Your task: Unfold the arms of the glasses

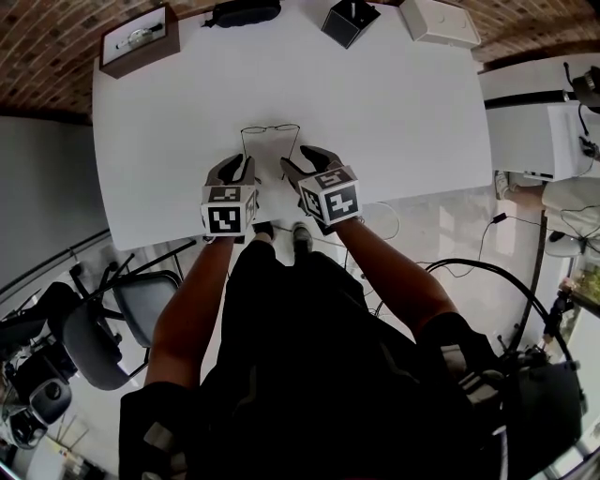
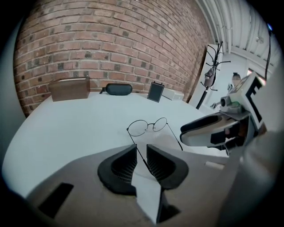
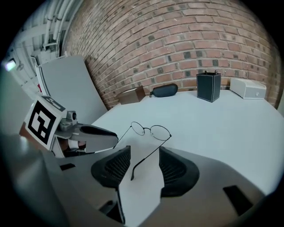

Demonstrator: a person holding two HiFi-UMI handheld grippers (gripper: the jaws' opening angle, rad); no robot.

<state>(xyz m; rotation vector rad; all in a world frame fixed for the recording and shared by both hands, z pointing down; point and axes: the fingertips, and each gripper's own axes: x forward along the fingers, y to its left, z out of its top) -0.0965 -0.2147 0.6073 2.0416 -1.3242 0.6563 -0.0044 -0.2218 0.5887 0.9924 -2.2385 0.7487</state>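
Observation:
Thin round wire-rimmed glasses (image 1: 270, 129) lie on the white table (image 1: 403, 112), lenses away from me, with both arms swung out toward me. My left gripper (image 1: 241, 166) stands at the left arm. In the left gripper view that arm runs from the glasses (image 2: 148, 126) into the narrow gap of the left gripper (image 2: 141, 154), and the pads stand clear of the wire. My right gripper (image 1: 301, 158) is open. The right arm's curved tip, trailing from the glasses (image 3: 151, 131), lies loose inside the right gripper (image 3: 144, 160).
Along the table's far edge stand a brown box (image 1: 139, 37), a black glasses case (image 1: 244, 13), a black box (image 1: 350, 21) and a white box (image 1: 439, 21). The near table edge runs just under the grippers. A chair (image 1: 103, 328) stands at lower left.

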